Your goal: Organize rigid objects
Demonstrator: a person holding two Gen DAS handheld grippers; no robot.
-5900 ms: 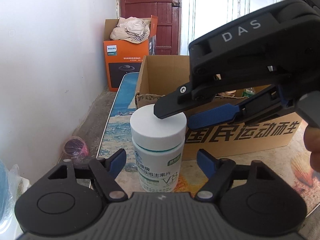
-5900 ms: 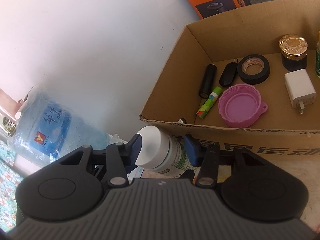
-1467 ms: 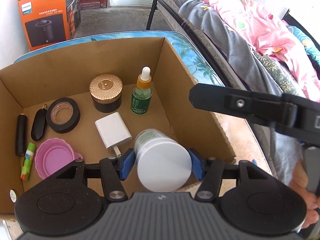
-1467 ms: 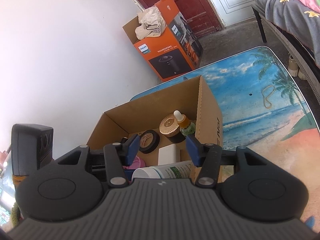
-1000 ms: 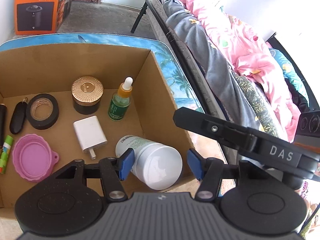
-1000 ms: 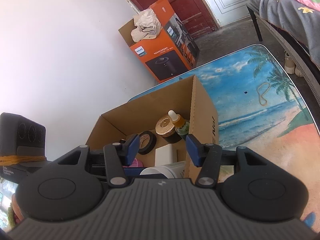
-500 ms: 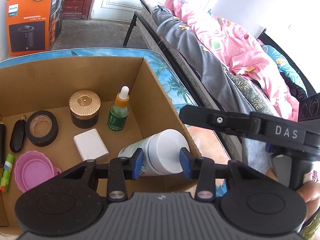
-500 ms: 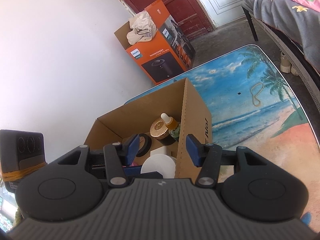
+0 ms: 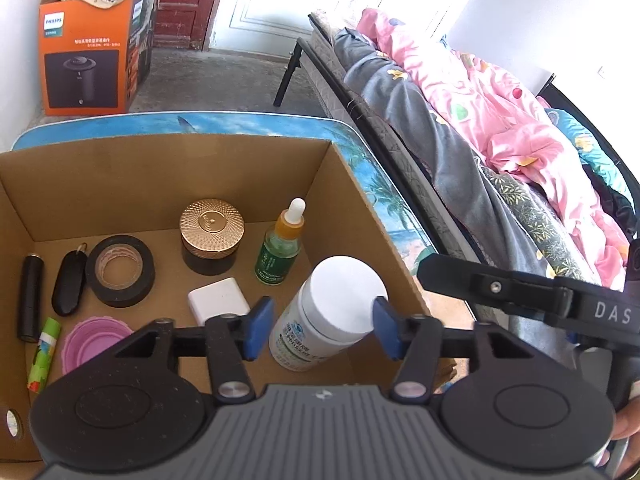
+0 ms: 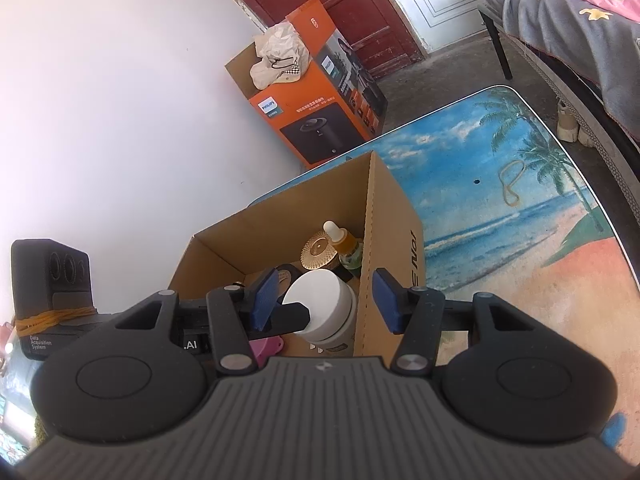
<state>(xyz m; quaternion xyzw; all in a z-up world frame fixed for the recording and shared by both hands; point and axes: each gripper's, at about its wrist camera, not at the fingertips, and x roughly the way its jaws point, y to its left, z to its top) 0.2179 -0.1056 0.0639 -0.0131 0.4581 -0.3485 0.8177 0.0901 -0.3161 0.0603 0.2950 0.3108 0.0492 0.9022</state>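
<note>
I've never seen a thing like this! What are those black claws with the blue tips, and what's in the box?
Those claws are two grabbing tools, and a person holds one in each hand. Each tool has a camera looking along its two fingers, so each picture is taken from one of the tools.

One picture is from the left gripper. Its fingers are spread on either side of a white-capped bottle, and they don't seem to be squeezing it. The bottle stands a bit tilted inside the cardboard box.

Also in the box are a roll of black tape, a gold-lidded jar, a dropper bottle, a white charger and a pink lid.

The other picture is from the right gripper, which is open and holds nothing. The box sits on a table with a beach picture on it.
</note>
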